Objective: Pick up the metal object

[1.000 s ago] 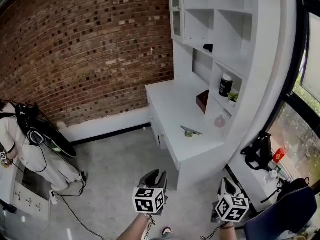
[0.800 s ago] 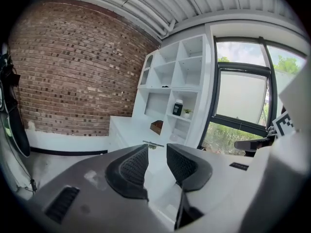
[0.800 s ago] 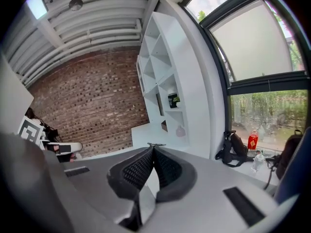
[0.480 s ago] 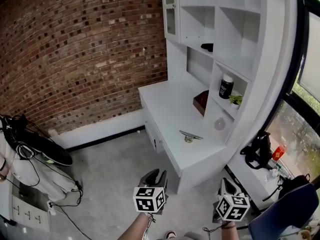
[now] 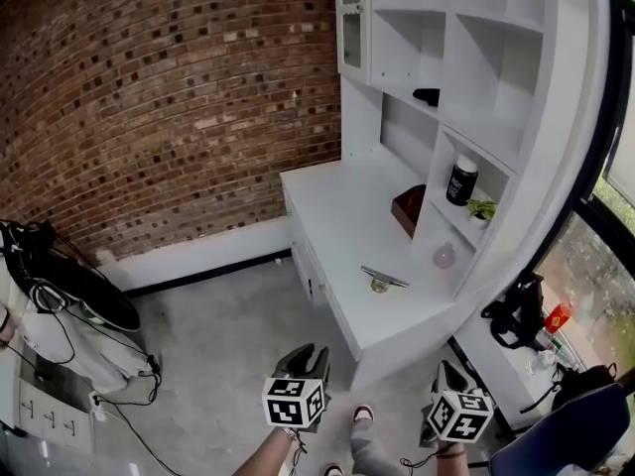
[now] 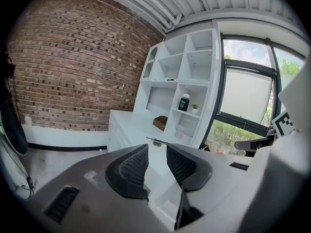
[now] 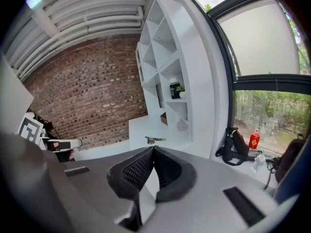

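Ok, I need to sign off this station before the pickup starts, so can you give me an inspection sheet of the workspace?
Surface: white desk under white shelves.
Job's things: metal object lies near the desk's front, untouched.
Clutter: brown box at the desk's back; black jar and small plant on one shelf; pink ball below them.
Grippers: left hand-held gripper jaws slightly apart, empty; right hand-held gripper jaws together, empty; both short of the desk.
Cables: black cables on the floor at left.
Surroundings: brick wall, window, black bag, blue chair.
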Motion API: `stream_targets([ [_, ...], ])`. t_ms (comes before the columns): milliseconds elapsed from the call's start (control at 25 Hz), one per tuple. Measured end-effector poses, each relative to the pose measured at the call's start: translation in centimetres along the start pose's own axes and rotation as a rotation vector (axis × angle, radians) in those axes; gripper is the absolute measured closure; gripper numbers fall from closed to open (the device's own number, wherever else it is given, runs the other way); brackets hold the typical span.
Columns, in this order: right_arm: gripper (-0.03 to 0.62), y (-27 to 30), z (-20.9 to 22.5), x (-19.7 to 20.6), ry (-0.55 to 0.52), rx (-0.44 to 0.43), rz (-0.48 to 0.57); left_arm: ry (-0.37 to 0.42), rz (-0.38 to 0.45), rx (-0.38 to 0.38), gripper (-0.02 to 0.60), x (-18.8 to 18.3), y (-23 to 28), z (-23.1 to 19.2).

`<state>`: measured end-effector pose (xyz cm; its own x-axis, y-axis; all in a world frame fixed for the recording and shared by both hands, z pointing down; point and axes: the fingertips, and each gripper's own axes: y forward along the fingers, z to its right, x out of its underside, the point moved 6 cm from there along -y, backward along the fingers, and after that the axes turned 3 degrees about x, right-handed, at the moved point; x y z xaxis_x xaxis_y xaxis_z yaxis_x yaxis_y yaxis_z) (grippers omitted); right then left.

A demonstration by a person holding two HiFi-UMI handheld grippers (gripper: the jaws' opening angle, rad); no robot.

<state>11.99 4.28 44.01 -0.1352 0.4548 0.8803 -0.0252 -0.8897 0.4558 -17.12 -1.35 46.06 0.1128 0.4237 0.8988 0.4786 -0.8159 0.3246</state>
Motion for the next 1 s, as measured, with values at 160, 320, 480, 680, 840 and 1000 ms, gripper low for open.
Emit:
stream_targets([
  [160,0.594,3.3,1.0,-1.5,0.020,-0.004,0.016,0.024,-0.018,-0.018,0.477,-0.7,2.4,-0.8],
  [320,0.594,6.8,2.0,-3.1,0.045,-0.014,0.024,0.041,-0.023,-0.030,0.477,-2.3,5.5,-1.3],
  [480,0.594,10.7,3.2,-4.7,0.060,-0.031,0.017,0.034,-0.028,-0.027,0.477,-4.2,9.5,-1.2],
  [680,0.594,15.6,4.7,-7.6,0.041,-0.062,0.004,0.043,-0.023,-0.028,0.477,-6.8,14.2,-0.9],
  [840,0.594,19.4,5.7,-9.9,0.019,-0.080,0.010,0.032,0.003,-0.053,0.477,-8.6,17.9,-1.7],
  [1000,0.594,22.9,6.1,-11.7,-0.007,-0.105,-0.004,0.015,0.011,-0.066,0.477,-9.4,21.1,-2.2],
])
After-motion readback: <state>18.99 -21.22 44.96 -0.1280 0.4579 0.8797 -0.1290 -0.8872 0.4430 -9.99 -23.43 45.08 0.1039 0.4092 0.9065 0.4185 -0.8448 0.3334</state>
